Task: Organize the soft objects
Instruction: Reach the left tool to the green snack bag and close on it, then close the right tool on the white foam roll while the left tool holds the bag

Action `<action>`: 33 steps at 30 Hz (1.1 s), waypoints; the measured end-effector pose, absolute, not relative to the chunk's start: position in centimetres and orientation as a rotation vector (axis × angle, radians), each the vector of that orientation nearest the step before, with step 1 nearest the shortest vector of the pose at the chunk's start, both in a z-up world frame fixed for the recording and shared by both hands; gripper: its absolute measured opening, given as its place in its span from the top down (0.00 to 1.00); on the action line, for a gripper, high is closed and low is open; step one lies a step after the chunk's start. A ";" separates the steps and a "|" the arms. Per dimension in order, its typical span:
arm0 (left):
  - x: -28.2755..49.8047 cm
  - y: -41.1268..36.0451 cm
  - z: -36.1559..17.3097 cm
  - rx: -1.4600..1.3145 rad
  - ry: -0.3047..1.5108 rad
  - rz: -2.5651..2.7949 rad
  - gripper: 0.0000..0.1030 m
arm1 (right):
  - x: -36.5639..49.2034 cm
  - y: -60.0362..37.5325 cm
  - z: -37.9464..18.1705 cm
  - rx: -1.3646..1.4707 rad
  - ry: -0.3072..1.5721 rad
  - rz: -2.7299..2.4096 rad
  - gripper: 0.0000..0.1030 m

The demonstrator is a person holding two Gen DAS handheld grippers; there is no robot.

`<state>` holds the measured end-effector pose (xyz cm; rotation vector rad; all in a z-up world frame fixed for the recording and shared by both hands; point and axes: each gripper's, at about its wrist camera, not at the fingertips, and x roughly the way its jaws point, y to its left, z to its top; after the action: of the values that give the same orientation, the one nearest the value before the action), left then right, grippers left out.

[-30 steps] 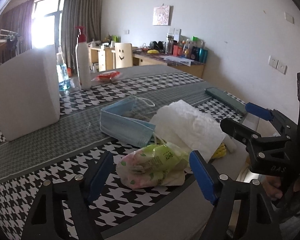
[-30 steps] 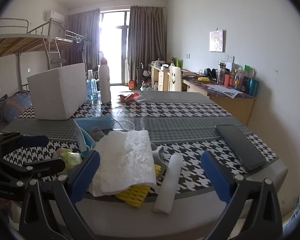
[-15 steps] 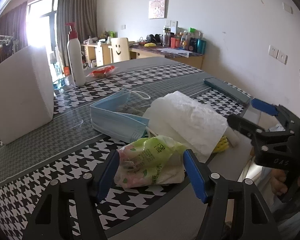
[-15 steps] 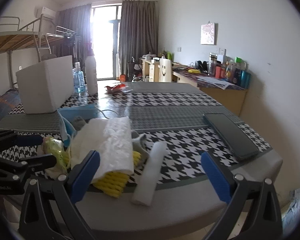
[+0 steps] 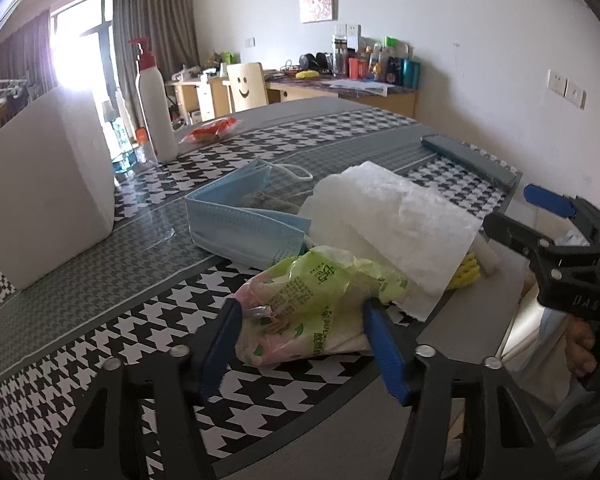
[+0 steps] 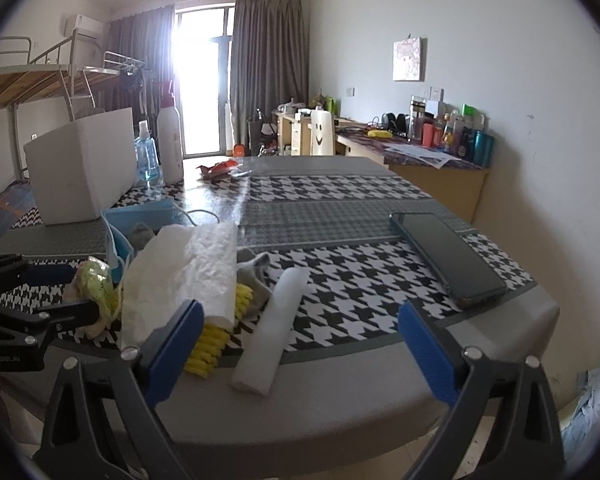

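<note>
A pile of soft things lies at the table's near edge. My left gripper (image 5: 304, 332) is shut on a green and pink tissue pack (image 5: 316, 304), its blue pads pressing both sides. Behind the pack lie a blue face mask (image 5: 244, 228) and a white paper towel (image 5: 392, 224) over a yellow sponge (image 5: 466, 272). My right gripper (image 6: 300, 340) is open and empty, hovering over the table edge near a white foam roll (image 6: 276, 328), the yellow sponge (image 6: 212, 344) and a grey sock (image 6: 256, 272). The pack also shows in the right wrist view (image 6: 94, 280).
A white box (image 5: 40, 200) stands at the left. A white pump bottle (image 5: 152, 104), a blue bottle (image 6: 146, 156) and a red packet (image 5: 212, 130) stand farther back. A dark phone (image 6: 444, 256) lies at the right. The checked table (image 6: 340, 200) ends close to me.
My left gripper moved forward around the tissue pack and closed on it. My right gripper drifted slightly right and stayed open.
</note>
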<state>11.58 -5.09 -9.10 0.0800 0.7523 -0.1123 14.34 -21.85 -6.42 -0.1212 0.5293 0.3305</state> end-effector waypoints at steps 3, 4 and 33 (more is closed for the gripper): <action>11.7 -5.1 -9.3 0.090 0.758 -0.102 0.51 | 14.6 -22.1 -6.6 -0.116 0.546 0.326 0.08; 11.7 -5.0 -9.3 0.089 0.758 -0.099 0.53 | 14.8 -22.2 -6.8 -0.116 0.557 0.325 0.09; 10.5 -3.5 -8.4 0.065 0.721 -0.087 0.71 | 15.8 -20.2 -8.5 -0.176 0.698 0.374 0.54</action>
<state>10.47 -3.47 -8.43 0.0648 0.7212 -0.0866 15.77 -20.24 -8.50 -0.1756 0.6980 0.3741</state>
